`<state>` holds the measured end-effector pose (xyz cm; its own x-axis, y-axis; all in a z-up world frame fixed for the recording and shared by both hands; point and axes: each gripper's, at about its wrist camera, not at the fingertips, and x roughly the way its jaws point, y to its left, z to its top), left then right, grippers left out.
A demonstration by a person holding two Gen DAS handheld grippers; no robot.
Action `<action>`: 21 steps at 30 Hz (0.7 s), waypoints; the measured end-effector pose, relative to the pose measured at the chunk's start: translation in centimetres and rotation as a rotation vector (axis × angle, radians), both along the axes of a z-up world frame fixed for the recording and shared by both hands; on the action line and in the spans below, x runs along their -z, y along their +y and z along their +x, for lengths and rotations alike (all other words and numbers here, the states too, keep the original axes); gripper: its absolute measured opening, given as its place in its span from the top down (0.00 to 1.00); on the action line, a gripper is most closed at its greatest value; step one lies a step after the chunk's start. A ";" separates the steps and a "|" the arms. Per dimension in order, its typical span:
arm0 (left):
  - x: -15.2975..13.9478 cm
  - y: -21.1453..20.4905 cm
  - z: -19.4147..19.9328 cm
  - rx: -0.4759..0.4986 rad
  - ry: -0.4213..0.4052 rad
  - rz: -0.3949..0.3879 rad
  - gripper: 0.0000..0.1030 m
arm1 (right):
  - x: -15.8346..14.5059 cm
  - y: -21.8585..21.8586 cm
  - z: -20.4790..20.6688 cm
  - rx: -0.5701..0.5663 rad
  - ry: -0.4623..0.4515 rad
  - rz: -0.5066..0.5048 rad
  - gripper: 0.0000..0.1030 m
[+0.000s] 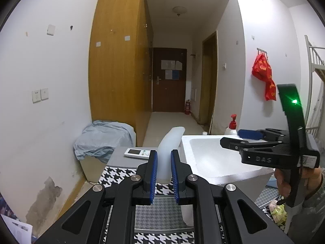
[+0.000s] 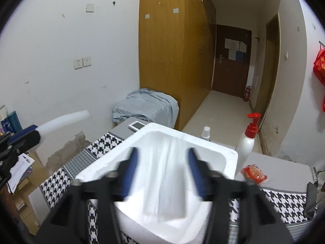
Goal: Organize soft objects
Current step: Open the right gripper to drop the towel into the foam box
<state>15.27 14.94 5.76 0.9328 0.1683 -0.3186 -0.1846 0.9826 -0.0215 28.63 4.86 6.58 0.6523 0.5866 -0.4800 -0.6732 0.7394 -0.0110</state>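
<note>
My left gripper (image 1: 164,167) is shut on a long white translucent soft strip (image 1: 169,142) that sticks up and forward between the blue pads; it also shows in the right wrist view (image 2: 65,120), held left of the box. A white foam box (image 1: 213,158) stands on the houndstooth table; its rim shows in the right wrist view (image 2: 203,140). My right gripper (image 2: 162,168) is open above the box, with a blurred white soft piece (image 2: 162,174) below the fingers; whether it touches them is unclear. In the left wrist view the right gripper (image 1: 241,137) hangs over the box's far side.
A white remote (image 1: 137,153) lies on the table behind the box. A red-capped pump bottle (image 2: 246,140), a small spray bottle (image 2: 205,133) and a red packet (image 2: 254,173) stand right of the box. A blue cloth (image 2: 146,103) covers a bin by the wardrobe.
</note>
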 end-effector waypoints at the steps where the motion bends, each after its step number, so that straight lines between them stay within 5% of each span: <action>1: 0.0 0.0 -0.1 -0.001 0.000 -0.001 0.86 | -0.1 -0.1 -0.1 0.002 0.001 0.009 0.25; 21: -0.4 -0.3 -0.2 0.042 0.001 -0.030 0.86 | -1.1 -1.9 -2.6 -0.013 -0.042 0.038 0.12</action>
